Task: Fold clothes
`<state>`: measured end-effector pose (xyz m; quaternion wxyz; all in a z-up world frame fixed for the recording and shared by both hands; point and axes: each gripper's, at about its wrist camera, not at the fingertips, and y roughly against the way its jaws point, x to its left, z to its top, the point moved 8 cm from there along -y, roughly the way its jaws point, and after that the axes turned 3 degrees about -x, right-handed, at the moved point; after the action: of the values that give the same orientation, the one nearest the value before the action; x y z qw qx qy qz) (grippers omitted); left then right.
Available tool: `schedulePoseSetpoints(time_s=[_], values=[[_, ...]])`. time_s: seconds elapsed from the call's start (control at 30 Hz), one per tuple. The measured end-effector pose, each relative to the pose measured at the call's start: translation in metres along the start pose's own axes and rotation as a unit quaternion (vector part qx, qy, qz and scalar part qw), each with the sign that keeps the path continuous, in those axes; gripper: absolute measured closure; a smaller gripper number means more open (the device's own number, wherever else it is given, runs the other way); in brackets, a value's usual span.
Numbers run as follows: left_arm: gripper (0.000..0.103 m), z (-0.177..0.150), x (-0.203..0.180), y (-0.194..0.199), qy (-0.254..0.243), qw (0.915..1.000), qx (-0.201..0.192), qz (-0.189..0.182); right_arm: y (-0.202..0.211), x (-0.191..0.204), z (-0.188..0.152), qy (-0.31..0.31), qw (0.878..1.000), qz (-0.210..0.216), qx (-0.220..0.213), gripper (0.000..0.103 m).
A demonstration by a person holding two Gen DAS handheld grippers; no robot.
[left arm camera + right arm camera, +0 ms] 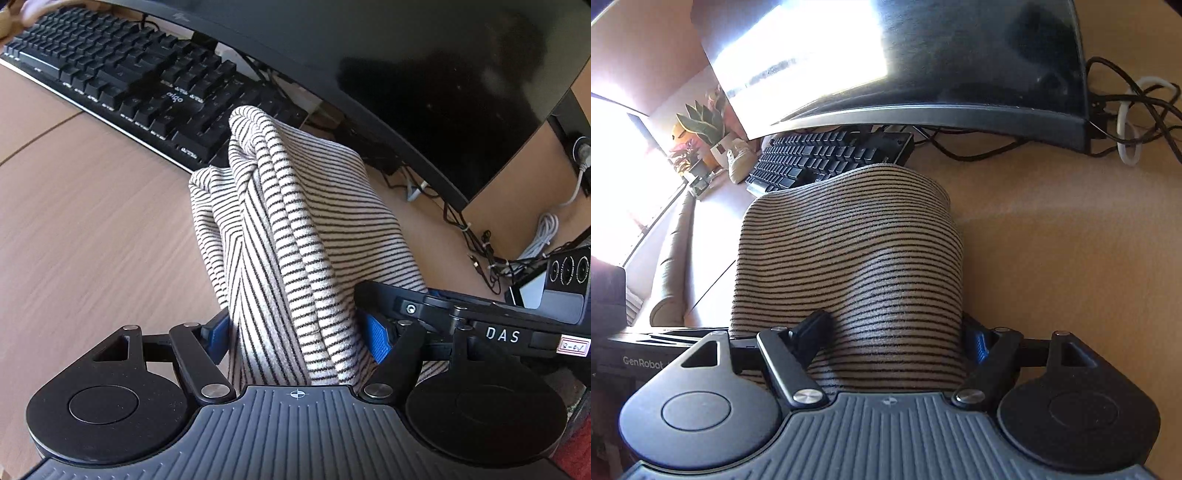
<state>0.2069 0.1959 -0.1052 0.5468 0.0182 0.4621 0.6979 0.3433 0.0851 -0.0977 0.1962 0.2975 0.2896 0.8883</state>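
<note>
Both grippers point slantwise down over the desk [92,221], side by side, with wide-set jaws. The left gripper [295,332] has a thick bunch of the striped garment [295,221] filling the gap between its blue pads [378,339], apparently clamped. The right gripper [890,339] likewise has the garment's broad fold between its fingers; whether its pads press cannot be told. The garment humps up ahead of both, its far end at the keyboard [129,85], under the curved monitor [406,74].
</note>
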Motion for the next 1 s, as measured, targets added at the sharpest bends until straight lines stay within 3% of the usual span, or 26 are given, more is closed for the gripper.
schedulePoseSetpoints(time_s=[0.2,0.37,0.47,0.57,0.67,0.77,0.9,1.0], values=[[0.027,0.001,0.005,0.008,-0.004,0.9999,0.006,-0.011,-0.007,0.003,0.003,0.011,1.000,-0.004,-0.004,0.024],[0.029,0.009,0.003,0.037,-0.024,0.9996,-0.015,-0.001,0.016,0.016,0.008,0.087,0.995,-0.045,-0.031,0.019],[0.029,0.038,-0.012,0.061,-0.064,0.9959,-0.063,0.008,0.033,0.024,0.015,0.110,0.991,-0.053,-0.057,0.013],[0.024,0.068,-0.040,0.067,-0.102,0.9900,-0.093,-0.028,0.043,0.032,0.019,0.108,0.989,-0.057,-0.078,0.011],[0.022,0.077,-0.053,0.041,-0.120,0.9883,-0.070,-0.063,0.052,0.051,0.017,0.125,0.985,-0.063,-0.102,0.011],[0.030,0.072,-0.033,0.001,-0.103,0.9935,-0.023,-0.042,0.067,0.072,0.003,0.169,0.977,-0.055,-0.118,0.011],[0.030,0.069,-0.014,-0.015,-0.082,0.9944,-0.013,-0.065,0.072,0.088,-0.005,0.221,0.966,-0.057,-0.117,0.011],[0.030,0.073,-0.013,-0.013,-0.075,0.9941,-0.009,-0.079,0.072,0.077,0.014,0.194,0.972,-0.061,-0.121,0.015]])
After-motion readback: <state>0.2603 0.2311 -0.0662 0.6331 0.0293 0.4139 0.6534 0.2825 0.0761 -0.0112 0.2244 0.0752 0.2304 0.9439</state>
